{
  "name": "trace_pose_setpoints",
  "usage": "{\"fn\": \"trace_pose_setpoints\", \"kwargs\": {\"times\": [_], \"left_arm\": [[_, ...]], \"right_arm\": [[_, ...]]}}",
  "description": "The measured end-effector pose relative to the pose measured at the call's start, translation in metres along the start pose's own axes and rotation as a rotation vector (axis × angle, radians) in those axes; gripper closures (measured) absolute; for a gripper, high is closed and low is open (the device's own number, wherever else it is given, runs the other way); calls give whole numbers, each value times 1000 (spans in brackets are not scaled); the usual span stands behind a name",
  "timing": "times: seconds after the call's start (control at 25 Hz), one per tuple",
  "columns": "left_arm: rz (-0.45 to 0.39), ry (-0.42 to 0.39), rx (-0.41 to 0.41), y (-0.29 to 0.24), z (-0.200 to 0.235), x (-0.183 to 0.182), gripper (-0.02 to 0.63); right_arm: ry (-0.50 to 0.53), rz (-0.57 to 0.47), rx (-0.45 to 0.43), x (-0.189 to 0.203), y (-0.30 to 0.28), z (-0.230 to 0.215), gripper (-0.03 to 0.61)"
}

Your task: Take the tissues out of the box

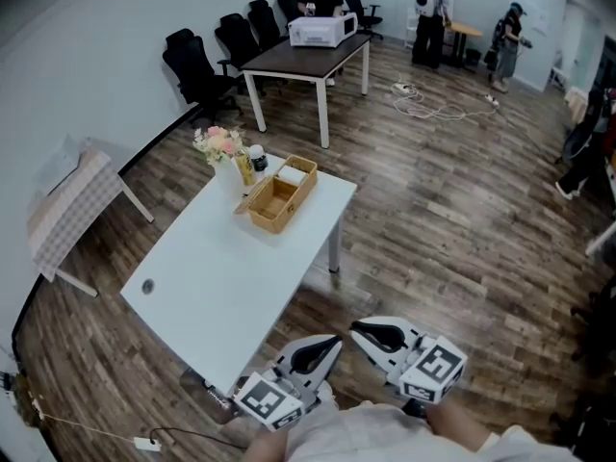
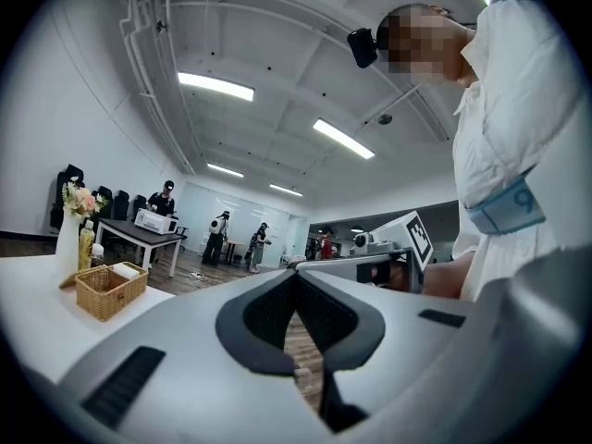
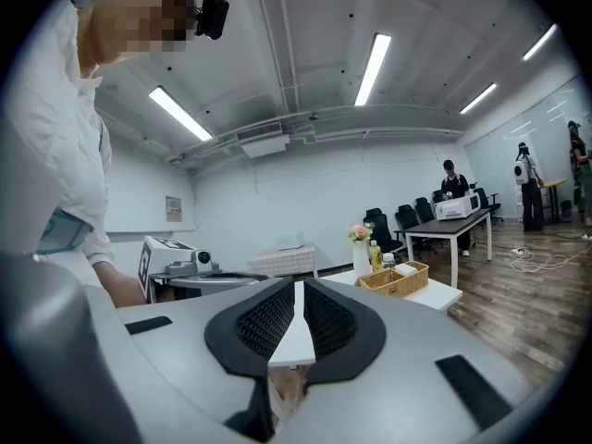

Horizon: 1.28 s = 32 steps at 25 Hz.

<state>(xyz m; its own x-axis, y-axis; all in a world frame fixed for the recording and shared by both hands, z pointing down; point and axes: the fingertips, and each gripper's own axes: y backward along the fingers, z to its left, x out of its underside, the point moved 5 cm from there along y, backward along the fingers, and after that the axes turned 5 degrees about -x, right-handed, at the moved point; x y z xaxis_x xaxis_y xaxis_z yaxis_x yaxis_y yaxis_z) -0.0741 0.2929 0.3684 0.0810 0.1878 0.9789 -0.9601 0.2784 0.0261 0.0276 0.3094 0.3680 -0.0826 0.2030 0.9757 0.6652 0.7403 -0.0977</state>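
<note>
A wicker basket (image 1: 274, 203) stands at the far end of the white table (image 1: 221, 287), with a white stack of tissues (image 1: 292, 174) in its far compartment. The left gripper view shows the basket (image 2: 109, 289) far off to the left, and it appears again as the basket (image 3: 396, 278) in the right gripper view. Both grippers hang close to the person's body, off the table's near corner and well short of the basket. My left gripper (image 1: 327, 343) is shut and empty. My right gripper (image 1: 358, 329) is shut and empty too.
A vase of flowers (image 1: 219, 147) and a yellow bottle (image 1: 245, 168) stand beside the basket. A checkered folding table (image 1: 67, 210) leans at the left wall. A dark table with a white appliance (image 1: 322, 30), office chairs, floor cables and several people are at the far end.
</note>
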Motion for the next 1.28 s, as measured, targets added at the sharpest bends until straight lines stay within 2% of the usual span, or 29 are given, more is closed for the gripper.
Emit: {"fn": "trace_pose_setpoints", "kwargs": {"times": [0.36,0.64,0.96,1.28], "left_arm": [[-3,-2,-25,21,78,-11,615],[3,26,-32,10,112,-7,615],[0,30,-97,-30,182,-9,615],[11,36,-188,-92,266,-27,615]], "right_arm": [[34,12,-23,-13,-78,-19,541],[1,41,-17,-13,-105,-48,543],[-22,56,-72,-16,-155,-120,541],[-16,65,-158,-47,-212,-216,541]]}}
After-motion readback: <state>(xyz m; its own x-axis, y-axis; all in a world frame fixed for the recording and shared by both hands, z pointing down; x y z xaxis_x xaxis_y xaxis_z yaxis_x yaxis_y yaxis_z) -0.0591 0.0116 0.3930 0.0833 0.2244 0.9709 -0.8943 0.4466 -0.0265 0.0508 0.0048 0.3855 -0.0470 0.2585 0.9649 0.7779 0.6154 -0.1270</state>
